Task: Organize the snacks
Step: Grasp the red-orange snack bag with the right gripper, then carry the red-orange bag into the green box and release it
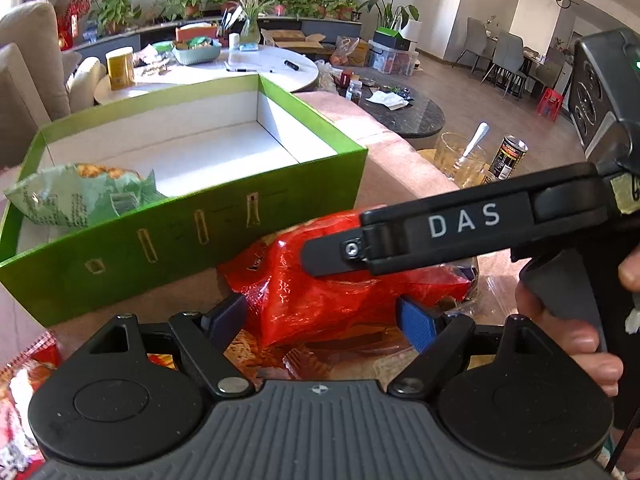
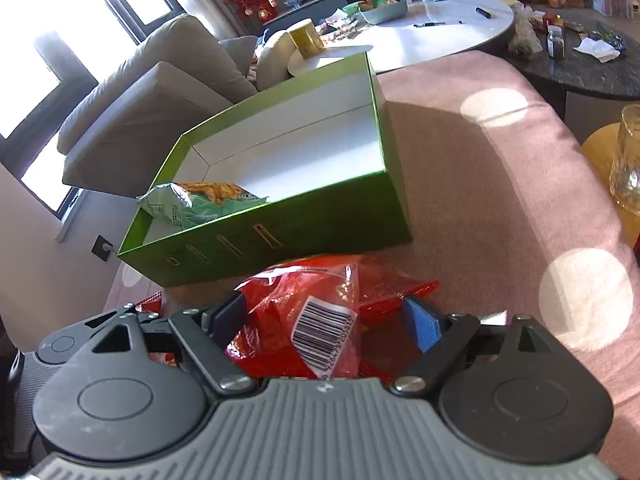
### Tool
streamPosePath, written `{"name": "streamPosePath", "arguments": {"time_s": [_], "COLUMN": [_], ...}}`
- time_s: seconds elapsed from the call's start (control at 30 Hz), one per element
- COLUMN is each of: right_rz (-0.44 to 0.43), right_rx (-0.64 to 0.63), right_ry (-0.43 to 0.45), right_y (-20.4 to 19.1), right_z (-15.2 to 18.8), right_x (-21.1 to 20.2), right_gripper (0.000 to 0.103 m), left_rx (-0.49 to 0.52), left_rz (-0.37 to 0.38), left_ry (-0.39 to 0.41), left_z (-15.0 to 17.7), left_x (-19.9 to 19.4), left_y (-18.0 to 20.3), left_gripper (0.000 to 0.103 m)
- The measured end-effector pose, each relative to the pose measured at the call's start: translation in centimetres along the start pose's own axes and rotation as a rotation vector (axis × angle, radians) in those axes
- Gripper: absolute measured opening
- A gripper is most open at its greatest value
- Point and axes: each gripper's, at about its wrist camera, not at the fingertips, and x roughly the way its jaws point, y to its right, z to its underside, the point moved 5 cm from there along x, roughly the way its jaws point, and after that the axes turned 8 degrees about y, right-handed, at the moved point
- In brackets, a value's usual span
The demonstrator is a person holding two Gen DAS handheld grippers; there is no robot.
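A green box (image 1: 240, 216) with a white inside stands on the pink cushion; it also shows in the right wrist view (image 2: 344, 204). A pale green snack bag (image 1: 80, 196) lies in its left end (image 2: 200, 200). A red snack bag (image 1: 320, 296) lies in front of the box. My left gripper (image 1: 320, 316) is open with its fingers on either side of this bag. My right gripper (image 2: 324, 316) is open around the same red bag (image 2: 312, 320), which carries a barcode label. In the left wrist view the right gripper (image 1: 336, 248) reaches in from the right above the bag.
More red snack packs (image 1: 24, 380) lie at the lower left. A glass with a spoon (image 1: 460, 160) and a can (image 1: 508, 156) stand to the right. A white round table (image 2: 432, 36) and a dark low table (image 2: 588, 68) lie beyond the cushion. A sofa (image 2: 140, 112) stands left.
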Motion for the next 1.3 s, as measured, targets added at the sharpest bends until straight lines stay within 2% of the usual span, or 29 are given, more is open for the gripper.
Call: {"name": "streamPosePath", "arguments": {"time_s": [0.03,0.07,0.17,0.3,0.53,0.9,1.1,1.3], "right_rz": [-0.004,-0.015,-0.066,-0.064,-0.049,-0.089,-0.122,-0.134], "right_rx": [0.005,0.011,0.046,0.034,-0.029,-0.102,-0.146,-0.162], "right_ry": [-0.004,-0.010,-0.030,-0.010,0.088,0.231,0.287,0.316], "right_y": [0.0,0.0,-0.2,-0.9,-2.7,-5.8,-7.1,-7.1], "right_z": [0.1,0.2,0.3,0.3,-0.4,-3.5,-5.8,-7.1], "right_x": [0.0,0.1,-0.1,-1.2,-4.1,-7.4,-7.4,-6.5], "right_gripper": [0.084,0.079,0.060,0.054,0.053,0.053,0.053,0.053], "left_rx": [0.008,0.019,0.037,0.026,0.043,0.092,0.101,0.114], "left_rz": [0.009,0.016,0.025,0.033,0.036,0.006,-0.024,-0.037], "left_ry": [0.007,0.018,0.035,0.067,0.153,0.292,0.321,0.329], "left_z": [0.1,0.1,0.0,-0.3,-1.7,-5.9,-8.5,-9.7], "left_x": [0.1,0.0,-0.6,-1.6,-4.4,-8.4,-8.5,-7.1], "left_y": [0.2,0.5,1.2,1.5,2.4,2.8,1.6,0.5], "left_gripper": [0.072,0.066,0.064,0.061,0.061,0.061,0.061,0.061]}}
